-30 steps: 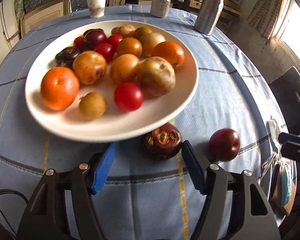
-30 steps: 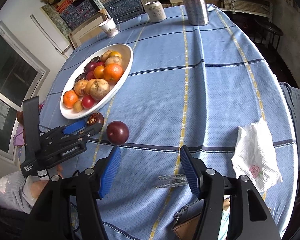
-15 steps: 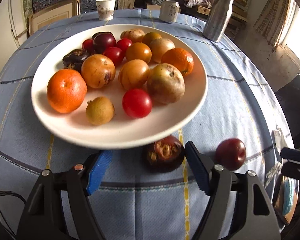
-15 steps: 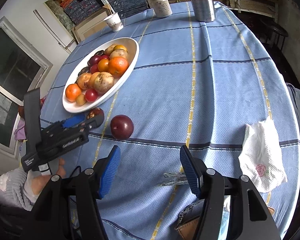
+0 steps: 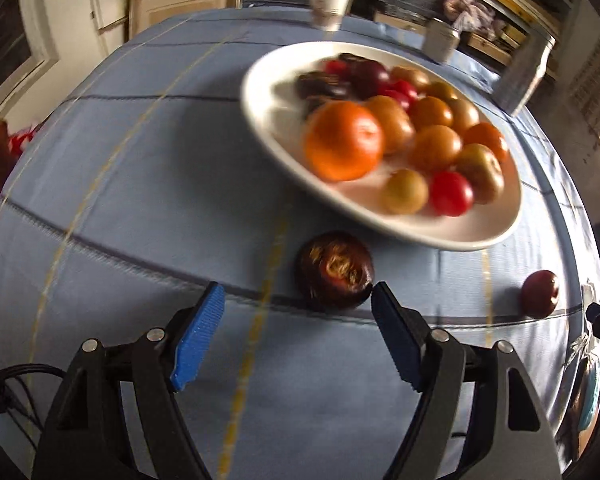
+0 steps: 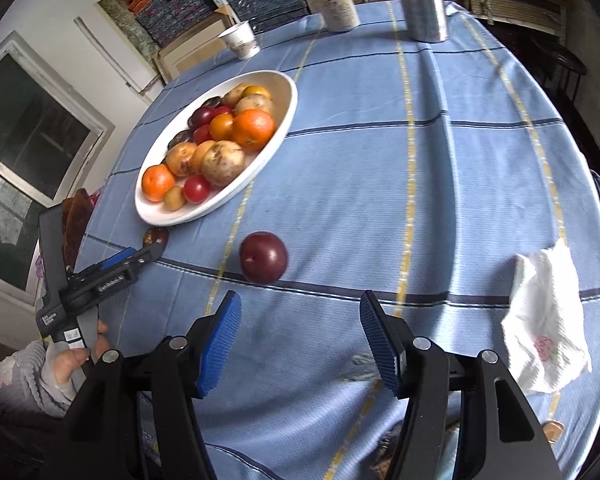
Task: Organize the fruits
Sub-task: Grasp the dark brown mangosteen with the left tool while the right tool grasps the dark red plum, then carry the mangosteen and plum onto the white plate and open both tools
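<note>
Left side of the tabletop: the left gripper (image 5: 296, 334) stands with its jaws apart and nothing between them; the dark mangosteen (image 5: 334, 276) lies on the cloth just beyond its right finger, off the centre line. The white plate (image 6: 162, 216), heaped with oranges, tomatoes and brown fruit, sits behind it toward the table's left edge, its near rim just beside the mangosteen.

Centre: a dark red plum (image 6: 264, 257) lies loose on the blue tablecloth (image 6: 420, 200), ahead of the right gripper (image 6: 298, 338) and slightly to its left — those jaws are also apart and empty.

Step in hand, as judged: collecting the two stray fruits onto the plate. The next move calls for shifting the left gripper rightward until the mangosteen sits between the pads, then closing.

The right wrist view alone shows a person's hand (image 6: 74, 364) holding the left tool, and a napkin (image 6: 548, 320) near the right edge. The left view is blurred, yet gives the mangosteen's scarred top clearly.
</note>
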Motion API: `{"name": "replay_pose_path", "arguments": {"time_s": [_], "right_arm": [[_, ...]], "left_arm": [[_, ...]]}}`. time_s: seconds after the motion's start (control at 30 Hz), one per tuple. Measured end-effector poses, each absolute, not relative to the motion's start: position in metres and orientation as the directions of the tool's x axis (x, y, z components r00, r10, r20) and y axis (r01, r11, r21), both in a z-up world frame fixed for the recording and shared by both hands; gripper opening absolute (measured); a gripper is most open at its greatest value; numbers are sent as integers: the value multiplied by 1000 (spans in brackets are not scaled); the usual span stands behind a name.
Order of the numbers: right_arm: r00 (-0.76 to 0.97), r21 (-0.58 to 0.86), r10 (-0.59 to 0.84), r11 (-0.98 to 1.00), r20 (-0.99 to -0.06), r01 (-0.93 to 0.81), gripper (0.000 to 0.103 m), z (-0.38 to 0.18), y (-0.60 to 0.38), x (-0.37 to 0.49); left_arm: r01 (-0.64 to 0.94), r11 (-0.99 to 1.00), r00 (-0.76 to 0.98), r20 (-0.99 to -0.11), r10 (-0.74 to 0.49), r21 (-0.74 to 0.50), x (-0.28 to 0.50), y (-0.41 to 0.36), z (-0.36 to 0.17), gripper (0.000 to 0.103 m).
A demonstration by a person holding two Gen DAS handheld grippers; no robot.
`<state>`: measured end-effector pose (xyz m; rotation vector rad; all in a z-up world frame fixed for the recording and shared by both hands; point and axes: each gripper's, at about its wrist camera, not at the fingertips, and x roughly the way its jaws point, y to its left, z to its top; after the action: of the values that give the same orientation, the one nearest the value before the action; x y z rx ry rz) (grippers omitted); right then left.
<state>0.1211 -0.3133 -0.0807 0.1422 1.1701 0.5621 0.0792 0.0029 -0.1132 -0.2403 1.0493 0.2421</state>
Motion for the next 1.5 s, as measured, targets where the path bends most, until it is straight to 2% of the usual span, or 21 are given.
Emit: {"name": "replay_pose_path", "arguments": {"time_s": [0.47,0.63,0.83,0.9,0.93,0.97,1.3,1.5], "right_arm": [[259,391,496,845,-829,-365,62,-80,-288,117],[268,402,489,858,-830,-318,62,-86,-289,112],[269,403,480,866,-835,-296,62,-89,-279,108],[270,401,477,868,-836,-293,62,-89,-276,108],[273,399,475,870,-837,-290,62,-89,-274,108],[274,397,473,871,-837,-289,62,-89,-273,109],[320,312,414,893,-852,-324,62,-91,-250,119],[336,263,371,908,-866,-325,62,-102,-241,129]], "left_arm": [[-183,978,492,-870,-1,-104,103,-1,-115,72],[-128,987,497,-868,-20,-96,103,5,-114,58],[-68,994,503,-863,-44,-90,103,7,-115,55],[-44,996,506,-861,-45,-77,101,7,-115,51],[-40,996,506,-861,-49,-81,101,9,-115,44],[-39,996,505,-861,-55,-86,101,10,-114,42],[-111,991,505,-863,-4,-70,93,50,-107,42],[-74,995,512,-859,-15,-61,87,43,-101,42]]}}
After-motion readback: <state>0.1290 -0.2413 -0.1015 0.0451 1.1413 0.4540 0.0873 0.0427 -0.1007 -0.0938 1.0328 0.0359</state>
